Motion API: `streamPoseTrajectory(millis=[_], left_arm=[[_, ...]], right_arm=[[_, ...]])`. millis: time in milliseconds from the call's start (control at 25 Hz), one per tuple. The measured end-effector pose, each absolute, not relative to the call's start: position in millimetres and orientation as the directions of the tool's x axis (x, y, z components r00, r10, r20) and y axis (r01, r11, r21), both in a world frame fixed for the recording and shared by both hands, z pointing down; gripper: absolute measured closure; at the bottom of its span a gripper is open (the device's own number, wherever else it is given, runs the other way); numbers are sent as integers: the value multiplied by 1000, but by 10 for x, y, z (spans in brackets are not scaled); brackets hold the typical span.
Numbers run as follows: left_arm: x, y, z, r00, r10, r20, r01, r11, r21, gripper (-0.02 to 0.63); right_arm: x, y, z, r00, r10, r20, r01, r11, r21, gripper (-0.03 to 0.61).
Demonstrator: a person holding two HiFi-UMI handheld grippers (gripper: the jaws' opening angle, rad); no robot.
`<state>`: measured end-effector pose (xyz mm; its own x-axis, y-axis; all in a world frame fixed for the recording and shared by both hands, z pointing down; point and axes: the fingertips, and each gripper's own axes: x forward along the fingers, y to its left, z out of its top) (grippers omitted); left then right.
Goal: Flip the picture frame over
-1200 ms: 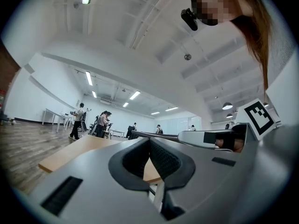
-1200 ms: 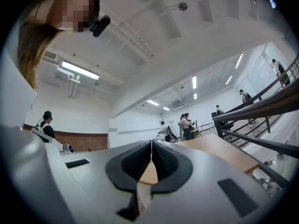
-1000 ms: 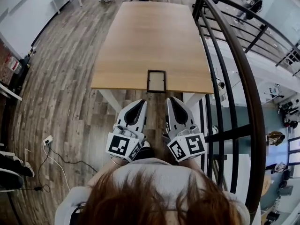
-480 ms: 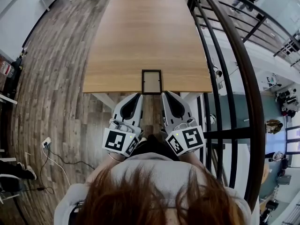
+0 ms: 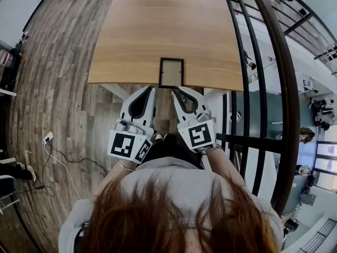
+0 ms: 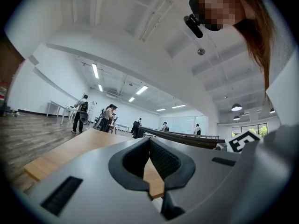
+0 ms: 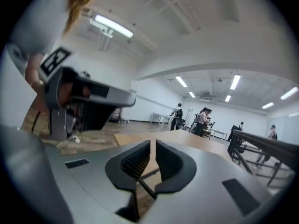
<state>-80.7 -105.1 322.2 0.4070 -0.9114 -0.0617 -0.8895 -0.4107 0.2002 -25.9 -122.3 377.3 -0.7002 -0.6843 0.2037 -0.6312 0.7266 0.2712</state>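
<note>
The picture frame [image 5: 171,73] lies flat on the table [image 5: 158,25]. Its near rail sits at the table's near edge, a little right of that edge's middle. It has a narrow dark border and a pale centre panel (which face is up cannot be determined).

Expected handling: light and rigid, possibly with a fragile glazed panel; the smooth border may slip.

Recommended hold: pinch across the near rail or a side rail, never the panel. The table edge probably lets one jaw pass beneath.

The left gripper [image 5: 150,89] and right gripper [image 5: 176,90] hover just short of the near edge. Both have their jaws pressed together and hold nothing.
</note>
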Motion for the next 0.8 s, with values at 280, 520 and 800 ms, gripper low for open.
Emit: streamPoseTrajectory(millis=[280,520,800], left_arm=[[-1163,-1036,3418,327,-945,-20,-918,-323,230,607],[-1299,-996,3528,292,-956,11,-929,-281,241,607],[-1467,-952,3627,250,-967,50,-943,-231,239,607]], right_arm=[[-540,-1425,4631,-646,-677,352,-383,687,618,404],[-603,-1610,5335,-556,-726,404,-127,555,822,399],[-506,-1873,5939,-456,-728,512,27,563,826,399]])
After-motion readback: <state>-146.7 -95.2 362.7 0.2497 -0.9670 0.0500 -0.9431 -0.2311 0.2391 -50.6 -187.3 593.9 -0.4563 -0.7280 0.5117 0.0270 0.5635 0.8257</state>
